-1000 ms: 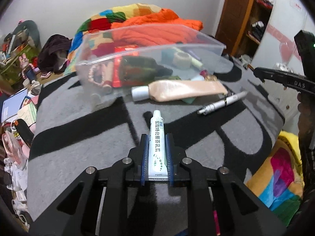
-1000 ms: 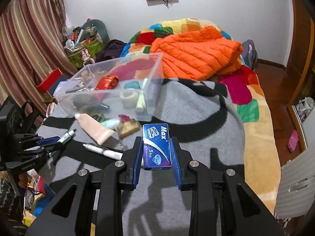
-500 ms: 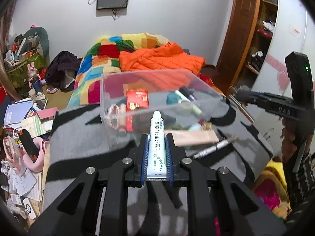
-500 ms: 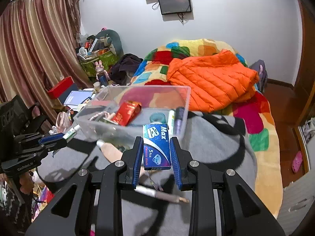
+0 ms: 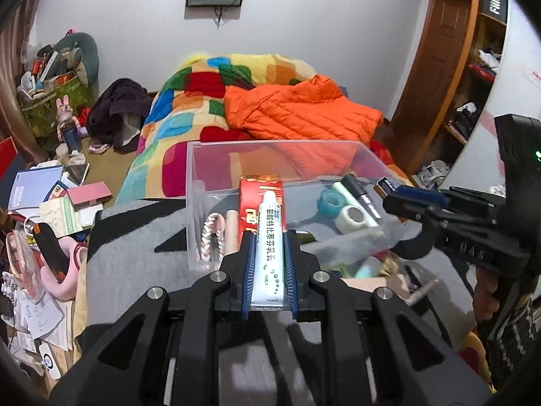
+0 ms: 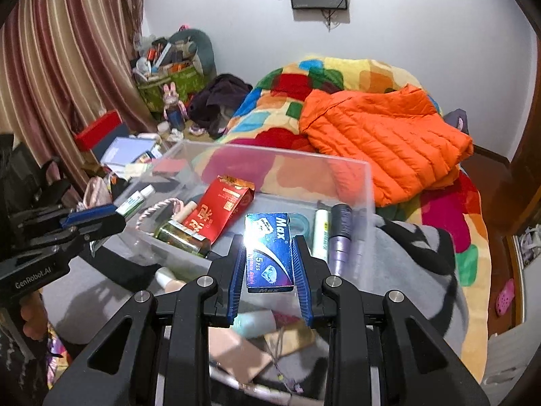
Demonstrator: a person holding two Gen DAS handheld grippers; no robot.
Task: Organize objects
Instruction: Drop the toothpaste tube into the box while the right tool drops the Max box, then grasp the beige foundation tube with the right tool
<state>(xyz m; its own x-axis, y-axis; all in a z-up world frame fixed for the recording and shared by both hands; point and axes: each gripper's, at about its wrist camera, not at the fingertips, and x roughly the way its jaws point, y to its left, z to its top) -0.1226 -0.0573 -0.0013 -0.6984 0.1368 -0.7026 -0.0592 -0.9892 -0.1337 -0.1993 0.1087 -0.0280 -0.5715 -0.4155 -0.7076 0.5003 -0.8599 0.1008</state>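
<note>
My left gripper (image 5: 268, 237) is shut on a white ointment tube (image 5: 268, 247) and holds it above the near wall of a clear plastic bin (image 5: 203, 155). My right gripper (image 6: 268, 243) is shut on a blue Max box (image 6: 270, 250) and holds it over the bin's (image 6: 368, 182) near rim. The bin holds a red carton (image 6: 219, 213), a rope loop (image 5: 211, 237), tape rolls (image 5: 351, 215) and pens (image 6: 339, 237). Each gripper shows in the other's view, the right one (image 5: 389, 189) at the bin's right side and the left one (image 6: 118, 216) at its left.
The bin sits on a grey and black blanket (image 6: 416, 270). A beige tube (image 6: 236, 355), a silver pen (image 5: 422, 287) and small items lie on the blanket below the grippers. An orange jacket (image 6: 382, 142) lies on the bed behind. Clutter covers the floor (image 5: 40, 209) at left.
Both grippers have risen and moved forward with their objects, from low over the blanket to above the bin. The loose items on the blanket have dropped below them.
</note>
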